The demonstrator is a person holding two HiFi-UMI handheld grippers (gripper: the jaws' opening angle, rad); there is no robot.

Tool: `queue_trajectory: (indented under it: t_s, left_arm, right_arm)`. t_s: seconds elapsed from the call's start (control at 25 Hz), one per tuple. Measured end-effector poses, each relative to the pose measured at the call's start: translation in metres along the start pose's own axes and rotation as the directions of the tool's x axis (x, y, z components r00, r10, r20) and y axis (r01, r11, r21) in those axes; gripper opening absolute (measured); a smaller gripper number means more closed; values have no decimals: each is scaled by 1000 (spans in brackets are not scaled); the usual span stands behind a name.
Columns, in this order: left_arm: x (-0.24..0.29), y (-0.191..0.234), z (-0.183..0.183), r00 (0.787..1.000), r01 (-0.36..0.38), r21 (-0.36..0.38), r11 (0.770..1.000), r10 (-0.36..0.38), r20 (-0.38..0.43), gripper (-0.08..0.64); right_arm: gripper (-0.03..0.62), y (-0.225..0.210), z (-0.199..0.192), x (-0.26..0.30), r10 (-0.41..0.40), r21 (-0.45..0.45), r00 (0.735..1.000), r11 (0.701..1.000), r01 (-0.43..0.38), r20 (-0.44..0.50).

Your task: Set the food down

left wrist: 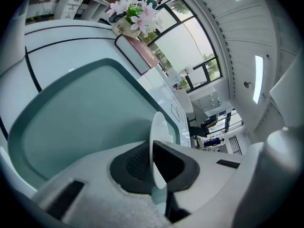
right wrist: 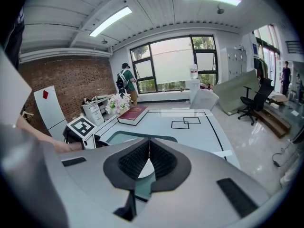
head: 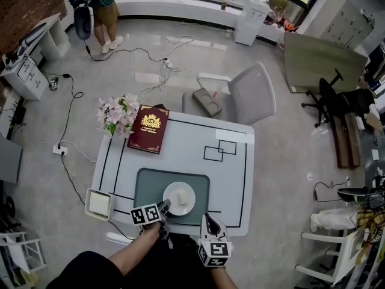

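A white plate [head: 179, 198] lies on the green placemat [head: 147, 185] at the near side of the white table [head: 198, 137]. My left gripper [head: 163, 207] is shut on the plate's near-left rim. In the left gripper view the plate [left wrist: 158, 141] shows edge-on, clamped between the dark pads [left wrist: 135, 160], above the placemat [left wrist: 80, 113]. My right gripper [head: 210, 221] hovers at the table's front edge, just right of the plate, with its jaws shut on nothing. Past its closed pads [right wrist: 164, 163] a sliver of the plate [right wrist: 145, 169] shows. I can make out no food on the plate.
A dark red book [head: 148, 129] and pink flowers [head: 117, 114] sit at the far-left corner. A small white square dish [head: 99, 203] is at the near-left corner. Black rectangles [head: 219, 149] are marked mid-table. A grey chair [head: 240, 95] stands behind the table; a person [head: 102, 11] stands far off.
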State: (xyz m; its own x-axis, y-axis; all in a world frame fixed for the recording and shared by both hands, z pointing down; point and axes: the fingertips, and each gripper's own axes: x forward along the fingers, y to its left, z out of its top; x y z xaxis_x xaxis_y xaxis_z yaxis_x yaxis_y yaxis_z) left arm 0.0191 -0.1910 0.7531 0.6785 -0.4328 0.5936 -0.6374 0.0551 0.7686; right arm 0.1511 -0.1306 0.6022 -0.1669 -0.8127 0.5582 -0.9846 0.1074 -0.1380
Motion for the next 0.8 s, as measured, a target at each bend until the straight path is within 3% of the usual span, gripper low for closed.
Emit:
queue_trajectory:
  t_s: [0.44, 0.6, 0.8]
  left_arm:
    - [0, 0, 2, 997, -65, 183, 981, 70, -21, 35]
    - [2, 2, 1, 993, -101, 296, 950, 114, -27, 60]
    - [1, 7, 1, 985, -152, 429, 890, 171, -6, 122]
  right_arm:
    - [9, 5, 2, 0, 7, -9, 1000, 1000, -7, -4]
    - [9, 8, 0, 2, 18, -11, 1000, 1000, -18, -7]
    - [9, 13, 0, 5, 27, -12, 1000, 1000, -27, -14]
